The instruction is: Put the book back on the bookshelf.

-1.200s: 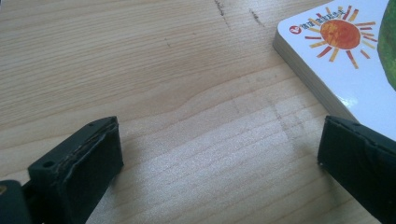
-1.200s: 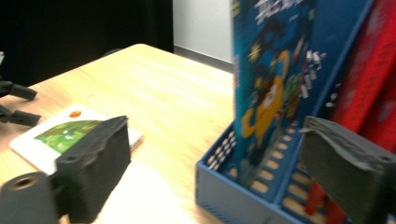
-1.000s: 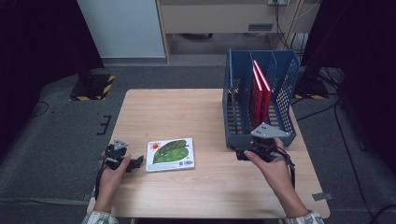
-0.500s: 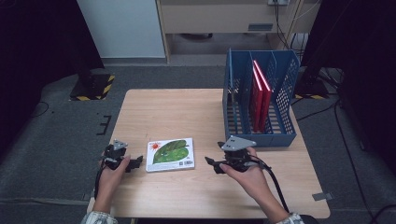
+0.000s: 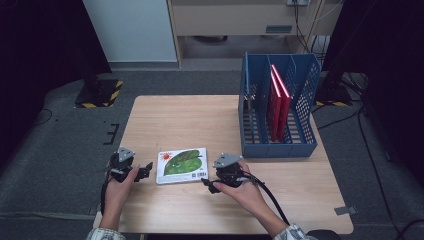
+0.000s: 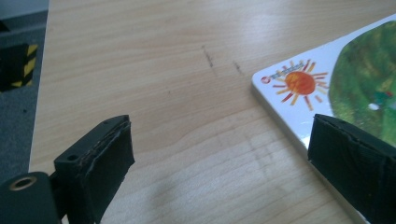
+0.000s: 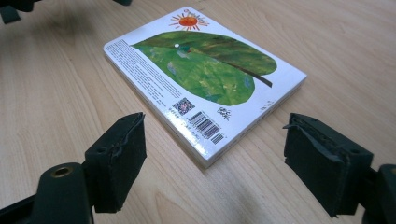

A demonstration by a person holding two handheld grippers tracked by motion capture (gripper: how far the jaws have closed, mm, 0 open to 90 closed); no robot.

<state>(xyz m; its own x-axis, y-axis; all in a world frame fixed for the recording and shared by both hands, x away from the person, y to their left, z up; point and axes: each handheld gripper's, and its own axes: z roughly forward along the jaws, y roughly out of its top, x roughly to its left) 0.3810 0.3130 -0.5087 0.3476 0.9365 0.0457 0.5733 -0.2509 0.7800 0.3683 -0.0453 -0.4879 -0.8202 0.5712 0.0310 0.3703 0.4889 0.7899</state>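
A white board book (image 5: 181, 165) with a green leaf and an orange sun lies flat on the wooden table (image 5: 200, 120). My left gripper (image 5: 147, 169) rests just left of it, open. In the left gripper view its jaws (image 6: 219, 135) have just been closing a little over bare wood, and the book's sun corner (image 6: 299, 84) lies beside the right jaw. My right gripper (image 5: 207, 177) sits low at the book's right side, open. In the right gripper view its jaws (image 7: 215, 126) have just been opening, and the barcode corner of the book (image 7: 201, 70) lies between them, untouched.
A blue mesh file rack (image 5: 300, 145) stands at the table's right rear with two red books (image 5: 277, 100) upright in it. A cable trails from the right gripper across the front right of the table. Dark floor surrounds the table.
My right gripper has moved left and down from beside the blue rack to the book's right edge. The left gripper and the book have stayed put.
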